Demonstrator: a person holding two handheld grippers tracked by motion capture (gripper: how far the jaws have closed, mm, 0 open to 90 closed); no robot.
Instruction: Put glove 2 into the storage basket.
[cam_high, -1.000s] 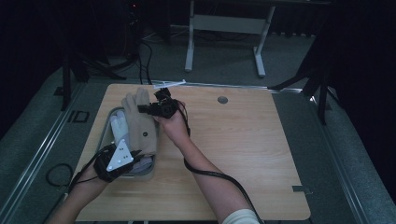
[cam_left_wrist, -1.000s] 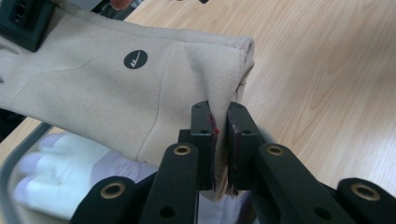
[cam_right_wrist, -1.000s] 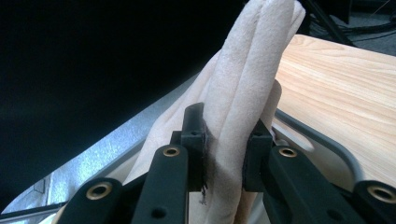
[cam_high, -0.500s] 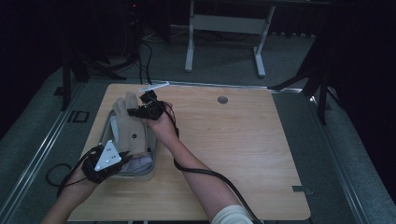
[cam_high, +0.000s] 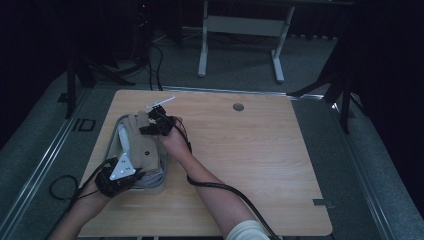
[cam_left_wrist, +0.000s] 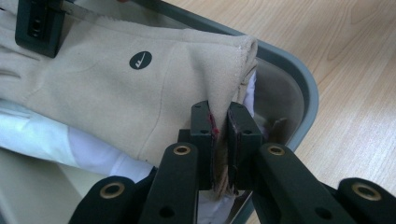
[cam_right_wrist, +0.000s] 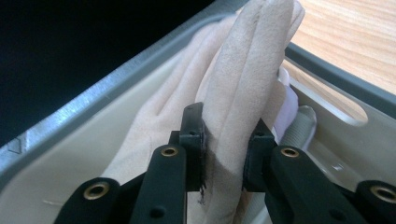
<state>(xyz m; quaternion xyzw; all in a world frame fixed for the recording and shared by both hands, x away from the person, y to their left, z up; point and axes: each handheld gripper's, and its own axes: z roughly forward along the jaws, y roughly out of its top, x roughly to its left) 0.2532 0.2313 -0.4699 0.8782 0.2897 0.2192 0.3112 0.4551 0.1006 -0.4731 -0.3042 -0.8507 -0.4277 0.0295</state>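
Note:
A beige suede glove (cam_high: 142, 142) lies stretched over a grey tray (cam_high: 113, 137) at the table's left. My left gripper (cam_high: 131, 172) is shut on the glove's cuff corner (cam_left_wrist: 223, 116) at the tray's near end. A round black logo (cam_left_wrist: 140, 60) marks the glove's back. My right gripper (cam_high: 152, 125) is shut on the glove's fingers (cam_right_wrist: 233, 116) at the tray's far end, pinching them in a fold (cam_right_wrist: 226, 154). White cloth or paper (cam_left_wrist: 51, 137) lies under the glove inside the tray.
The tray's grey rim (cam_right_wrist: 112, 79) runs beside the glove. A white corrugated tube end (cam_right_wrist: 301, 126) sits in the tray. Bare wood tabletop (cam_high: 260, 150) spreads to the right, with a round grommet (cam_high: 238, 107). A small white tool (cam_high: 160, 103) lies beyond the tray.
Both hands have sunk toward the tray, lowering the glove onto it. The right gripper shifted left along the tray's far end.

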